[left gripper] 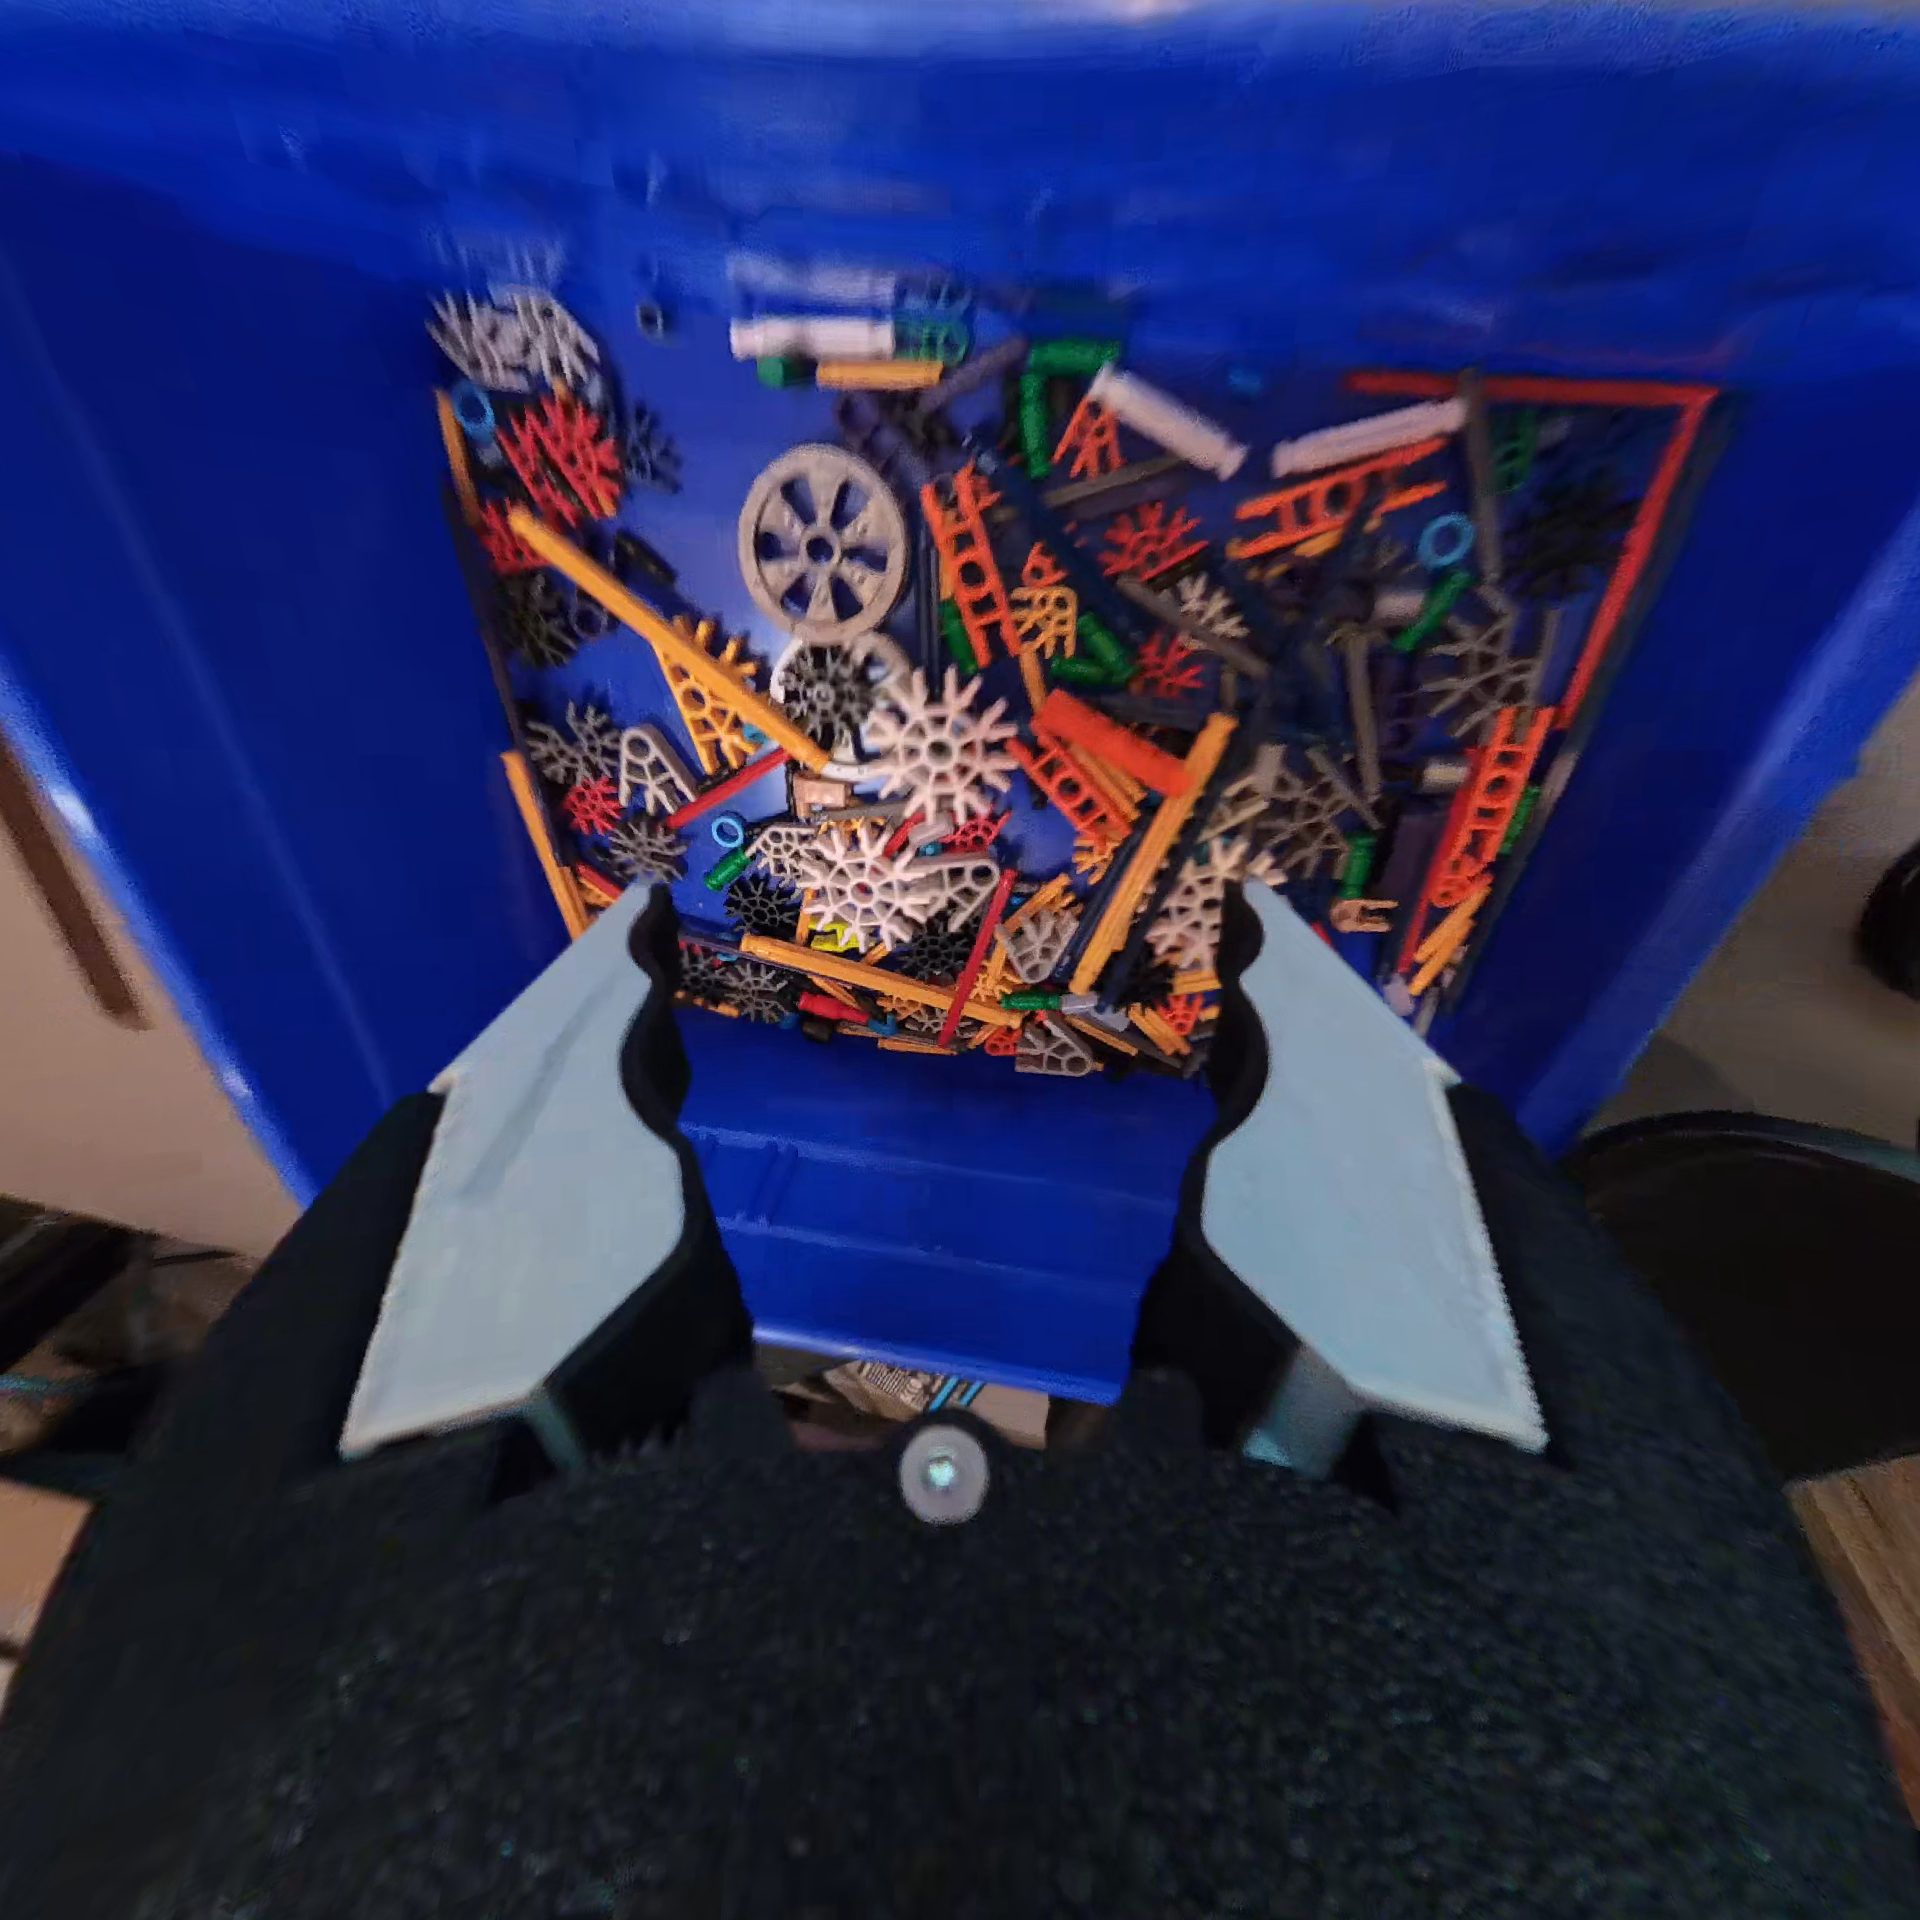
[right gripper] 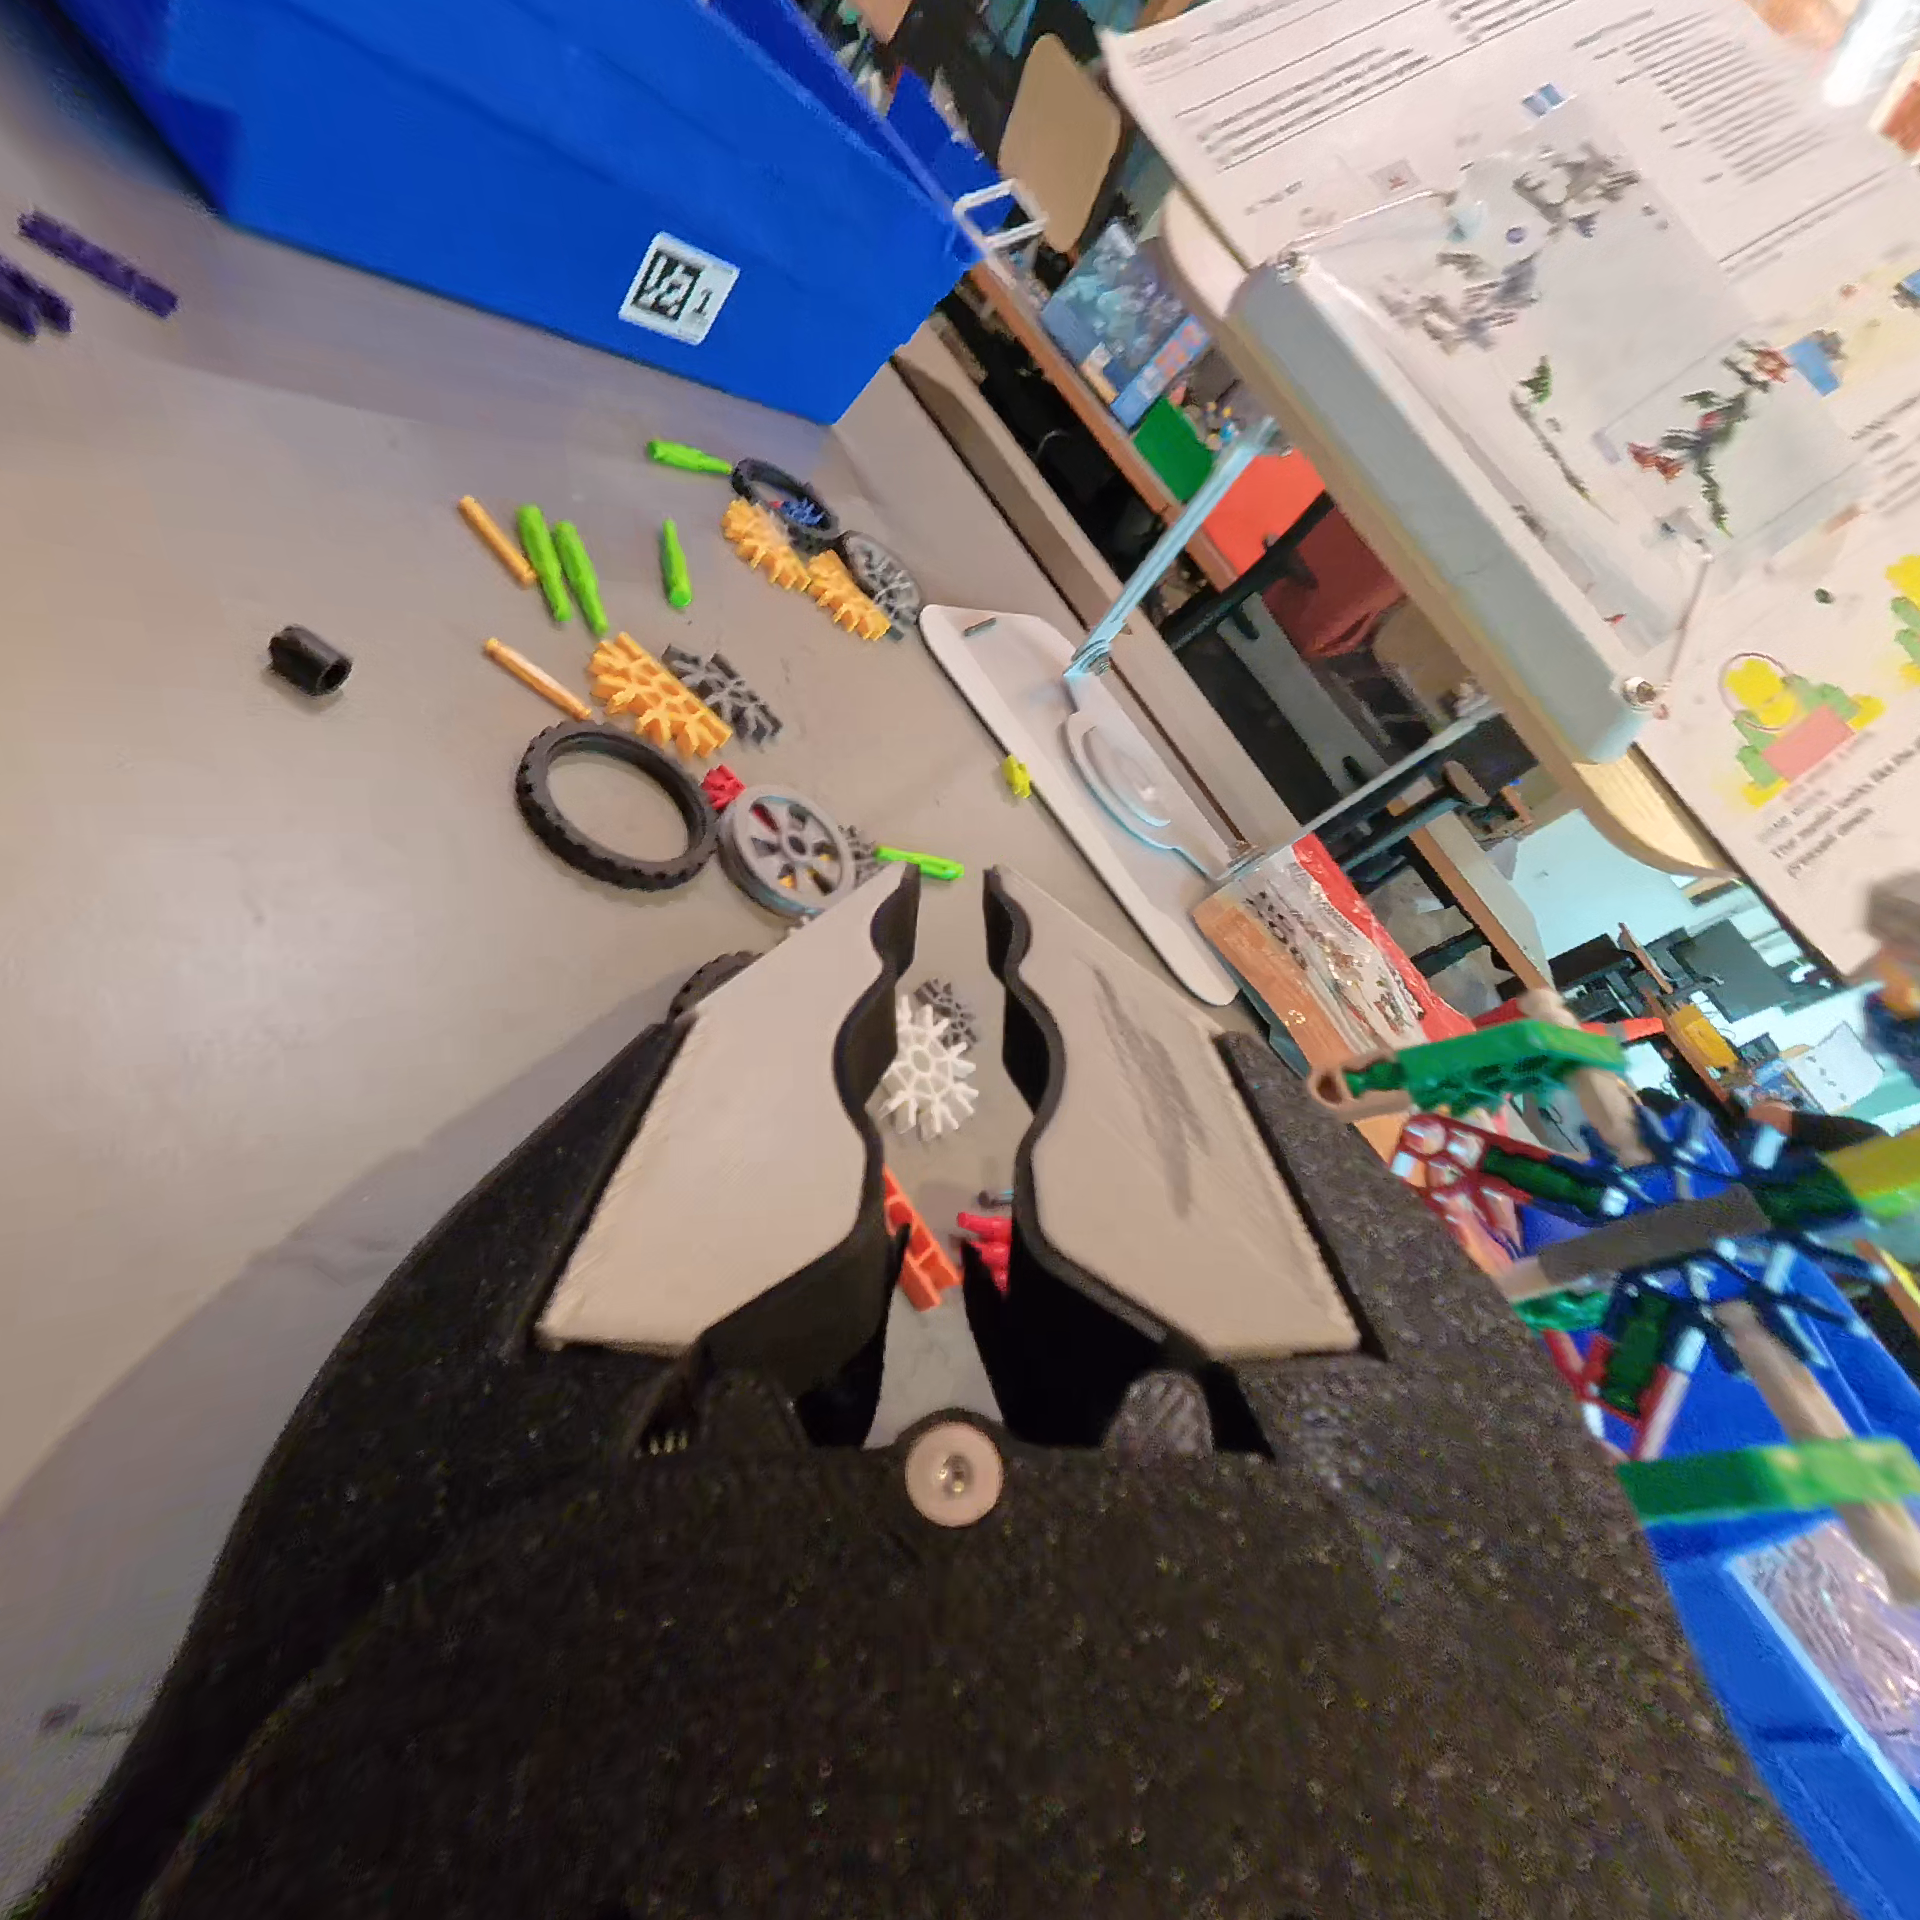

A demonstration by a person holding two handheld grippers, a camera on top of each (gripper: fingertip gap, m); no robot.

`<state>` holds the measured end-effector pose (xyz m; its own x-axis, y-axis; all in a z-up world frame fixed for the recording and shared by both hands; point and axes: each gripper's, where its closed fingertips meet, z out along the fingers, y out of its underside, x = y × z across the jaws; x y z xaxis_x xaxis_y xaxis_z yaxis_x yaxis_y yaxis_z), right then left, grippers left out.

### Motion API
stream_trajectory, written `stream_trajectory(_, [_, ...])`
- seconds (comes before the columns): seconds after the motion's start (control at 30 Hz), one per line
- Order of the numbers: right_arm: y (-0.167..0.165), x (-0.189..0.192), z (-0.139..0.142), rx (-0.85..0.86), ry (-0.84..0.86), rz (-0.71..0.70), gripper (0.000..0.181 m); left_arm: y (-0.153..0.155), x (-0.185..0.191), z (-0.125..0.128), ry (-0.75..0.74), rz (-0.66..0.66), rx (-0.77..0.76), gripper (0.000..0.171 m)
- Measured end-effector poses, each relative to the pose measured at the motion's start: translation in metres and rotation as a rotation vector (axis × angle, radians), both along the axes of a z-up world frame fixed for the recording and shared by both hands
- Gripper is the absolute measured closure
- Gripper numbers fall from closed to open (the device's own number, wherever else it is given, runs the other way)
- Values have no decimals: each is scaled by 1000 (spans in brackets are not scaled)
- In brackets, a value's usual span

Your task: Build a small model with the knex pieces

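The left gripper [left gripper: 940, 914] hangs wide apart and empty above the blue bin [left gripper: 260, 623] of mixed construction pieces [left gripper: 940, 743], while the right gripper [right gripper: 951, 899], nearly closed on nothing, hovers over a white snowflake connector [right gripper: 925, 1070] on the grey table [right gripper: 260, 935].

Your left gripper [left gripper: 940, 914] hangs with its pale fingers [left gripper: 540, 1132] spread wide and empty above the deep blue plastic bin [left gripper: 260, 644]. Below lies a jumble of plastic construction pieces: a grey spoked wheel [left gripper: 823, 540], a white snowflake-shaped connector [left gripper: 940, 746], orange ladder-like strips [left gripper: 971, 566] and yellow rods [left gripper: 665, 634].
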<state>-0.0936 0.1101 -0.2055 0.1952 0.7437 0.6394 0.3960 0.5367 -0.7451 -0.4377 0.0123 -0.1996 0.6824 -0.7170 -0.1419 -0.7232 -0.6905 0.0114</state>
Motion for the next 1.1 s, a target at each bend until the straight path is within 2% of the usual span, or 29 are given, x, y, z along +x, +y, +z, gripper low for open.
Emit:
stream_trajectory(0.2, [4,12,30,0,162,-21,170,2,80,49,-6,-97,209,74])
stream_trajectory(0.3, [1,18,44,15,230,-13,170,-1,128,55,-64,-127,274,81])
stream_trajectory(0.53, [7,57,93,-126,531,32,179,-6,224,35,-215,-158,338,89])
stream_trajectory(0.67, [-2,67,98,-156,526,103,181,-6,262,14,-240,-162,359,92])
stream_trajectory(0.87, [5,108,111,-204,581,92,181,6,291,-8,-278,-131,398,97])
stream_trajectory(0.97, [15,135,120,-297,650,87,181,10,313,-17,-343,-131,405,100])
stream_trajectory(1.1, [23,163,124,-402,729,94,181,21,324,-27,-349,-109,461,102])
